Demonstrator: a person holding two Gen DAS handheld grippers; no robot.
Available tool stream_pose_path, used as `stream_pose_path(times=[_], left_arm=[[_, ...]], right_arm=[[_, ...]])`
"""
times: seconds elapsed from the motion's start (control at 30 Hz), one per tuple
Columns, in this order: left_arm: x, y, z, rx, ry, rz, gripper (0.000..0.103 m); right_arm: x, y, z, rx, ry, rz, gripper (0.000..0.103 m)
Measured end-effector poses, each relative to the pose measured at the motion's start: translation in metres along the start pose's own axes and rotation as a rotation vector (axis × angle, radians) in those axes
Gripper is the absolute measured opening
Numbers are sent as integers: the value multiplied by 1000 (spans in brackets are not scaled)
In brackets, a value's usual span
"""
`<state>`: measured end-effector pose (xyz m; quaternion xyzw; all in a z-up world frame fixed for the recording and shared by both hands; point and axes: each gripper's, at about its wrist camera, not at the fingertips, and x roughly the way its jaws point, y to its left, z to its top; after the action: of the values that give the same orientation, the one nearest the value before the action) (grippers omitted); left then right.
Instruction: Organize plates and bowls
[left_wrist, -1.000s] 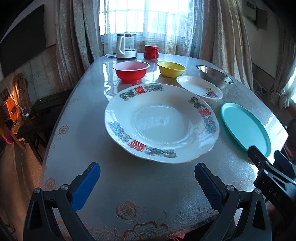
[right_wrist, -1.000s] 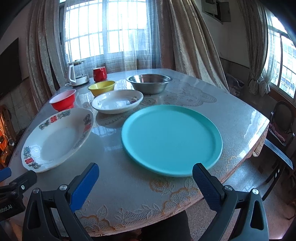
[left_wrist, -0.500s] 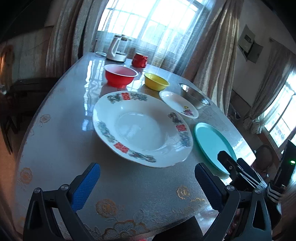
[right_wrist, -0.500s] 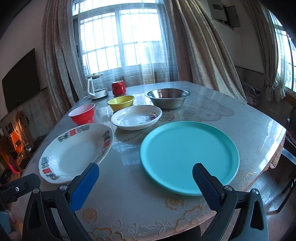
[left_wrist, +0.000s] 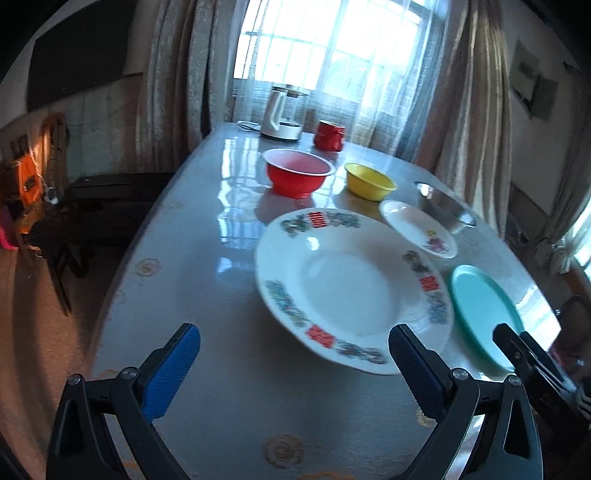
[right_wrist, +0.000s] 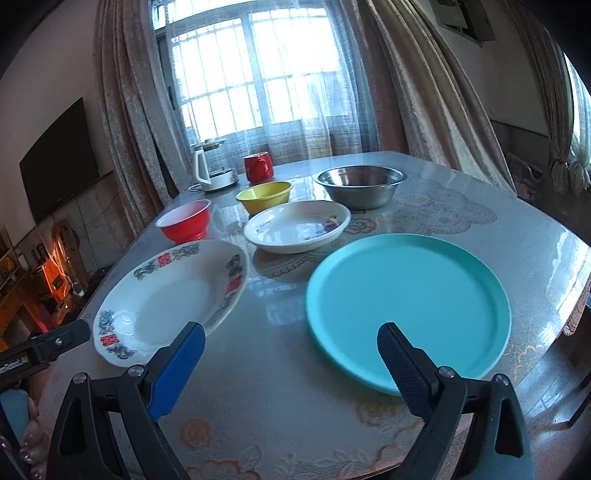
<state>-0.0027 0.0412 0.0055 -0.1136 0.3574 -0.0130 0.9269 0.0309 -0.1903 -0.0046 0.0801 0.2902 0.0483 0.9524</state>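
Note:
A large white plate with a flowered rim (left_wrist: 351, 291) (right_wrist: 173, 299) lies on the table, just ahead of my open, empty left gripper (left_wrist: 293, 354). A teal plate (right_wrist: 406, 306) (left_wrist: 484, 314) lies right of it, just ahead of my open, empty right gripper (right_wrist: 290, 350). Behind them are a small white plate (right_wrist: 297, 230) (left_wrist: 419, 229), a red bowl (left_wrist: 297, 176) (right_wrist: 184, 223), a yellow bowl (left_wrist: 369, 181) (right_wrist: 264, 195) and a steel bowl (right_wrist: 360, 184) (left_wrist: 443, 206).
A white kettle (left_wrist: 282, 112) (right_wrist: 212, 170) and a red mug (left_wrist: 330, 134) (right_wrist: 258, 167) stand at the table's far end by the curtained window. The table edge (right_wrist: 576, 295) drops off at the right. A dark bench (left_wrist: 110, 195) stands left of the table.
The left gripper has swung its view left, so the flowered plate now sits to the right of centre. The right gripper has moved closer to the teal plate. Both stay open.

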Motion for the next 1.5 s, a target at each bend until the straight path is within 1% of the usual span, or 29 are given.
stream_pose_path(times=[0.07,0.1,0.17,0.23,0.33,0.4,0.43,0.47,0.5,0.57,0.63,0.7,0.77,0.83,0.93,0.97,1.07,1.13,1.23,1.3,1.37,1.4,1.47,1.5], left_arm=[[0,-16,2,50,-3,-30,103],[1,-27,4,91,-2,-43,103],[0,-45,6,143,-7,-71,103],[-1,-65,7,192,-12,-119,103],[0,-97,8,280,4,-190,103],[1,-118,8,326,5,-234,103],[1,-127,8,344,2,-245,103],[2,-137,8,364,-2,-259,103],[3,-147,6,386,-1,-271,103],[6,-164,4,415,8,-287,103],[9,-174,1,426,15,-298,103],[13,-186,-3,444,22,-315,103],[17,-193,-7,451,34,-314,102],[23,-200,-10,449,57,-325,100],[32,-208,-14,441,100,-335,94],[36,-212,-15,441,113,-340,91],[44,-222,-19,453,132,-338,87],[50,-227,-22,461,140,-317,84],[61,-231,-25,459,166,-280,75],[70,-232,-27,457,187,-246,61],[78,-231,-28,443,206,-226,54],[80,-231,-28,441,186,-213,53],[84,-232,-26,438,175,-199,52],[85,-233,-25,437,171,-195,49]], right_arm=[[-2,-16,4,25,-17,-38,92],[-4,-25,6,45,-23,-55,91],[-6,-50,9,107,-33,-84,89],[-6,-72,12,162,-25,-108,88],[-4,-104,15,216,-14,-168,80],[-1,-121,18,218,0,-213,72],[1,-128,19,219,3,-229,71],[3,-134,20,218,10,-241,68],[7,-141,21,217,25,-242,62],[14,-149,21,204,49,-245,56],[21,-155,21,187,73,-245,52],[28,-160,21,179,95,-238,51],[32,-165,19,181,111,-242,50],[32,-168,17,179,104,-240,47],[34,-169,18,146,109,-255,36],[35,-169,18,132,112,-264,31],[36,-174,20,118,120,-252,26],[37,-176,22,113,129,-241,24],[38,-177,24,98,137,-231,23],[38,-179,24,94,135,-241,23],[38,-184,25,110,133,-234,23],[38,-187,26,120,134,-225,23],[39,-187,27,122,137,-222,23],[39,-187,27,116,138,-224,23]])
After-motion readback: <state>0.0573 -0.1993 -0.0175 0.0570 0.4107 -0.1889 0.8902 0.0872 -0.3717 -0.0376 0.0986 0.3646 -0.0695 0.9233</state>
